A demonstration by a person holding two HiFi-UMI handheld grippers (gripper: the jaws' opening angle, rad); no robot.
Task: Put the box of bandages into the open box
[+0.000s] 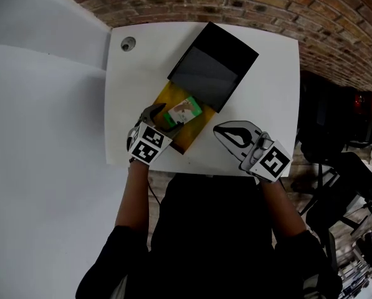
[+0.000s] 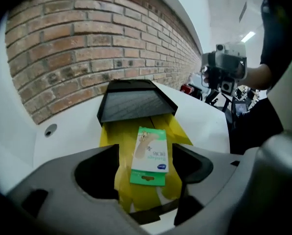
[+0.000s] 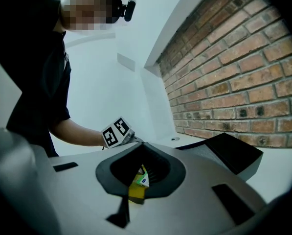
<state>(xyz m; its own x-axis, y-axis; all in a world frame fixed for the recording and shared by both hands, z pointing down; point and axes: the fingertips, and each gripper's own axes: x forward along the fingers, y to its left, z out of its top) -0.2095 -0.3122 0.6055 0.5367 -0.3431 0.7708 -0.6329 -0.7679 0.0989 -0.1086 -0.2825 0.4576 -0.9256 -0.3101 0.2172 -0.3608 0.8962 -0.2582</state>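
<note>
Head view: white-and-green box of bandages (image 1: 184, 111), printed with a plaster picture, is seen lying flat in yellow open box (image 1: 187, 140) on bench (image 1: 267, 61). Left tool (image 1: 157, 116) is held apart at its near end; right tool (image 1: 219, 130) is closed, empty.

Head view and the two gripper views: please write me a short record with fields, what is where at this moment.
table: white, against a brick wall
open box: yellow inside, black lid folded back
bandage box: lies flat on the yellow inside
left claw: open, one jaw on each side of the bandage box, a gap showing on both sides
right claw: shut, holds nothing, near the table's front edge, right of the open box
</note>
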